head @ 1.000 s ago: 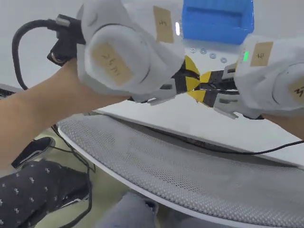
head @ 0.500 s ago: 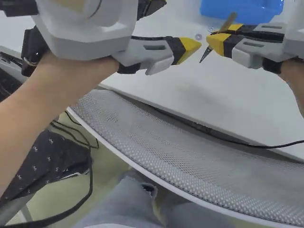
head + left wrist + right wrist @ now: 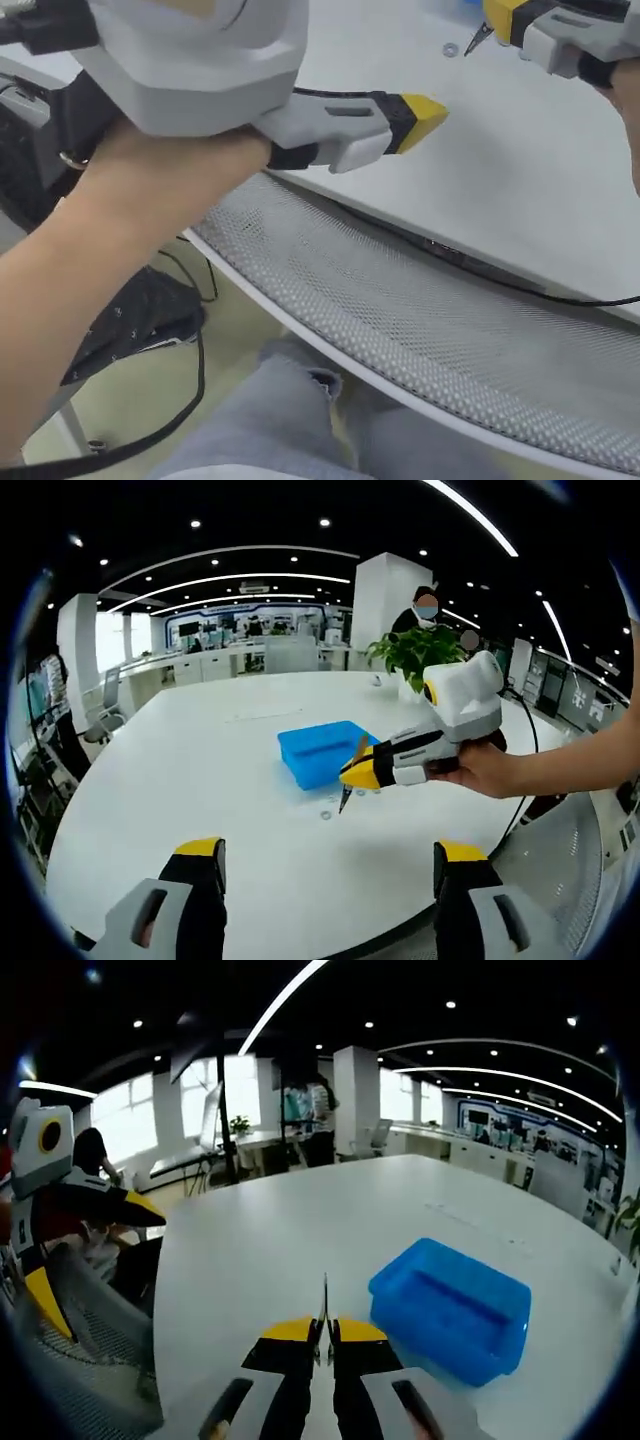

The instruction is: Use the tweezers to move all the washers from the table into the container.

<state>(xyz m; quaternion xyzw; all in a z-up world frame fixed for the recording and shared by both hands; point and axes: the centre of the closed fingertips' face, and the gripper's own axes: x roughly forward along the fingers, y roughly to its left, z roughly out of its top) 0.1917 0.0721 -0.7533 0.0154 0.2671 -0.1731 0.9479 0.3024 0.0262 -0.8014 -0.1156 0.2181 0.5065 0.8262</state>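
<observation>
White office table [image 3: 500, 180]. Head view: the right gripper [image 3: 497, 18], clenched on the tweezers [image 3: 480, 38], holds their tip just beside a washer [image 3: 450, 48]. Left gripper view: the left gripper [image 3: 330, 865] stands released, jaws wide apart and empty; washers [image 3: 325, 815] lie near the blue container [image 3: 320, 752]. Right gripper view: the tweezers are pinched between closed jaws, with the container to the right.

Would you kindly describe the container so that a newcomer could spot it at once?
On the wide white table, look by the right gripper holding the tweezers. The container is a shallow, bright blue rectangular tray, unlike the tiny washers lying loose beside it.
</observation>
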